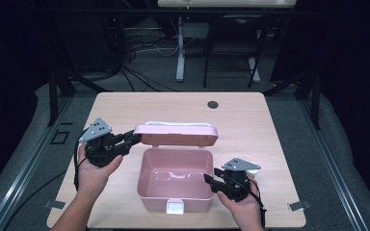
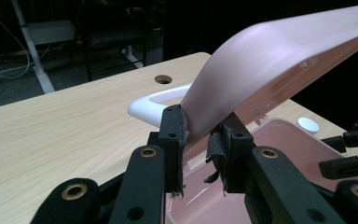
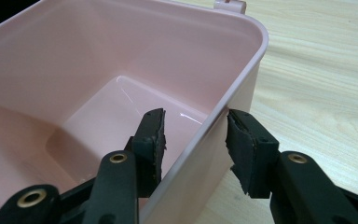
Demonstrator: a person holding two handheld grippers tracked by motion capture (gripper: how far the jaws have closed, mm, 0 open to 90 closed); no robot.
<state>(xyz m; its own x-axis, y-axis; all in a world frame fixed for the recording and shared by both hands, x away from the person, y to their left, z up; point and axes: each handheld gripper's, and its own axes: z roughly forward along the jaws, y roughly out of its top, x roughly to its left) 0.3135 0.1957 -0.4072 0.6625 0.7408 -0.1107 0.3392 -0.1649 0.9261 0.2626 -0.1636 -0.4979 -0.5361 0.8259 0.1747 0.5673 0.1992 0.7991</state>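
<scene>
- A lab or recording studio, not a home.
- Black curtains (image 1: 9, 57) enclose a lone wooden table (image 1: 125, 106).
- Loose cables (image 1: 139, 57) cross the grey floor (image 1: 192, 86).
- A second desk's legs (image 1: 180, 48) stand behind.

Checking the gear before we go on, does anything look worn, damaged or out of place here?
The pads on both grippers look frayed: ragged black edges on the left gripper's pads at the pink lid, and on the right gripper's pads astride the pink box wall.

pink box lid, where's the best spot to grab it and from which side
Take the lid by its thin left end edge, coming in from the left of the box. It stands raised on its hinge, so that edge is free and narrow enough to fit between the jaws, where the left tool already straddles it.
</scene>
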